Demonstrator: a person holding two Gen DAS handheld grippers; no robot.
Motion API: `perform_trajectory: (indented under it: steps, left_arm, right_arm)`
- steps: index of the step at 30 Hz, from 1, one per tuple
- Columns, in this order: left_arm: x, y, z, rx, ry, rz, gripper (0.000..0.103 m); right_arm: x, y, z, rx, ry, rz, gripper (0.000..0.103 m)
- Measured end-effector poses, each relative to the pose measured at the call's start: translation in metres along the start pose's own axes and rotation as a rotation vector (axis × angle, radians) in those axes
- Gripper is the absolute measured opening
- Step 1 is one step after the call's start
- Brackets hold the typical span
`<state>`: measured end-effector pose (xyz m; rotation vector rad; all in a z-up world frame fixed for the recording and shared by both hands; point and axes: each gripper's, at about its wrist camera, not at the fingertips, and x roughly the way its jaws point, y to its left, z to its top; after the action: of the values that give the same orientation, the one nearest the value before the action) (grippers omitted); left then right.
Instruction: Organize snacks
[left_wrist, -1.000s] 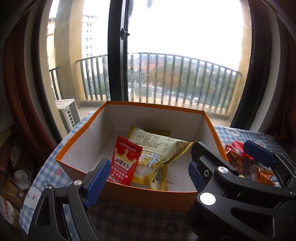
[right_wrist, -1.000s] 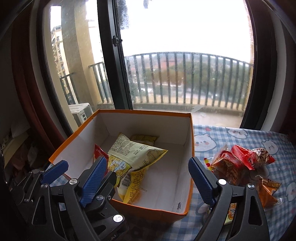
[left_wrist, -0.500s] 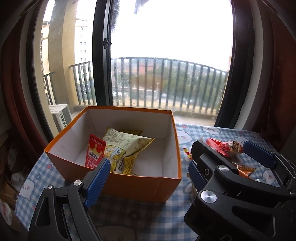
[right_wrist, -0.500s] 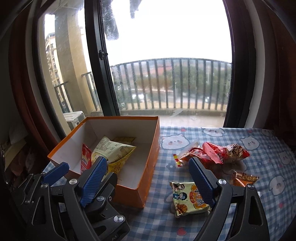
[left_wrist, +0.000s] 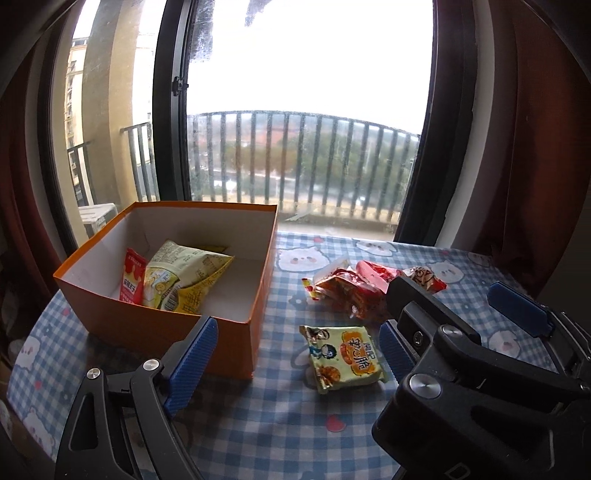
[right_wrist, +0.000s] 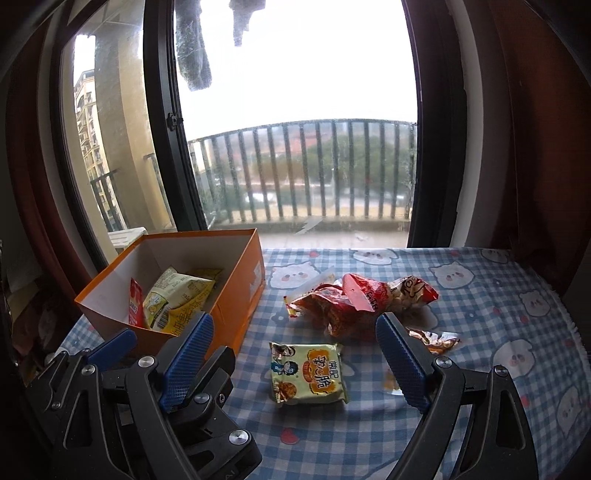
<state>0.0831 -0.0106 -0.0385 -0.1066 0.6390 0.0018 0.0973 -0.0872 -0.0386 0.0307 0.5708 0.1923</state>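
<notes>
Snacks (right_wrist: 364, 304) lie in two groups on my blue checked tablecloth (right_wrist: 498, 295). At ten o'clock from my right gripper (right_wrist: 293, 363) stands the orange box (right_wrist: 236, 291), holding a red packet (right_wrist: 135, 308) upright against yellow bags (right_wrist: 177, 299). Toward one o'clock sits a loose heap of red wrappers, well apart from the box. One yellow noodle packet (right_wrist: 308, 373) lies flat at twelve o'clock, close in, between my right gripper's spread blue pads (right_wrist: 402, 363); they do not touch it. My left gripper (left_wrist: 293, 360) also stands wide and holds nothing, the same noodle packet (left_wrist: 343, 358) lying between its pads (left_wrist: 190, 367), the box (left_wrist: 155, 328) just beyond its left pad at eleven o'clock.
</notes>
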Motion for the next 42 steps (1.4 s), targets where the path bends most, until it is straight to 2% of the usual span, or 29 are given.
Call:
perform_trajectory:
  steps: [11,18,21,28,42]
  left_arm:
    - [0.014,-0.050,-0.017,0.027,0.046,-0.033,0.092]
    - [0.033,-0.069,-0.030,0.055,0.078,0.000,0.093]
    - [0.045,-0.073,-0.034,0.057,0.103,-0.002,0.093]
    - [0.071,-0.078,-0.041,0.078,0.145,0.004,0.093]
    - [0.127,-0.062,-0.049,0.063,0.237,0.064,0.093]
  right_arm:
    - [-0.007,-0.053,-0.016,0.044,0.007,-0.050,0.092]
    - [0.007,-0.081,-0.031,0.072,0.047,-0.076,0.092]
    - [0.014,-0.087,-0.036,0.060,0.053,-0.103,0.092]
    - [0.039,-0.103,-0.048,0.105,0.101,-0.095,0.092]
    - [0.089,-0.107,-0.061,0.142,0.175,-0.111,0.092]
